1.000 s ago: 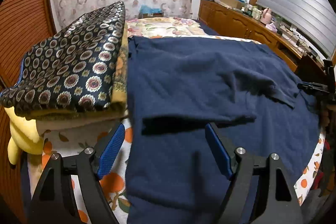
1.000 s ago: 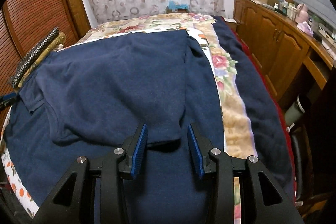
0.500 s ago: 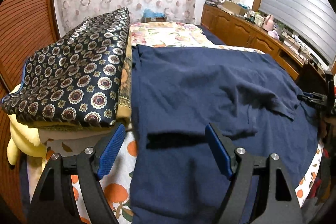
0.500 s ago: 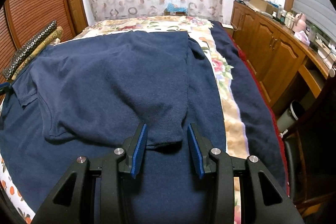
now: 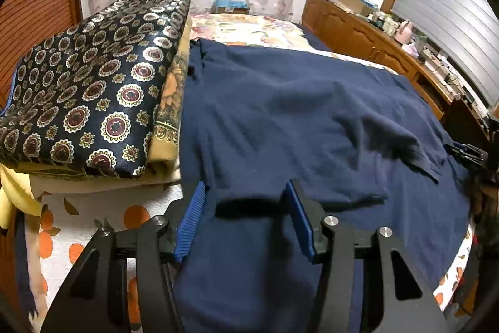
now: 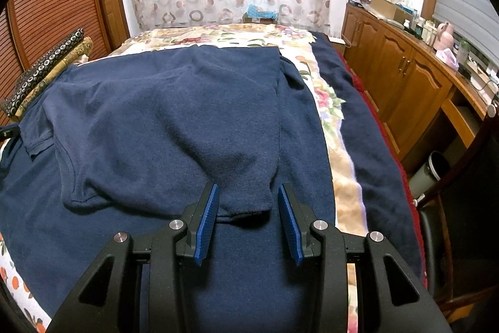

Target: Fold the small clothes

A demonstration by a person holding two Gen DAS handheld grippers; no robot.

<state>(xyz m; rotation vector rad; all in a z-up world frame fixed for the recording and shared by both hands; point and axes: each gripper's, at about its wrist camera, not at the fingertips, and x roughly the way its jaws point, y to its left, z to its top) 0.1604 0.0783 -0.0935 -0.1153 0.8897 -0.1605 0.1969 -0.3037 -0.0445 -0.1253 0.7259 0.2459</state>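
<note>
A: Where does the navy shirt [image 5: 296,114] lie?

B: Spread flat on the bed [image 6: 333,102], over a dark blue blanket [image 6: 371,145], its near hem toward both tools.

A: And the left tool [image 5: 246,205]?

B: Its jaws are closing, with the left corner of the hem between the blue pads; they don't press it yet. It sits there, I'd say, to pinch that corner.

A: The right tool [image 6: 248,208]?

B: Partly spread, straddling the right corner of the hem without squeezing. Taking both corners would let the hem be carried up evenly.

A: Anything nearby?

B: Patterned cushions [image 5: 93,95] just beside the shirt's left edge.
</note>
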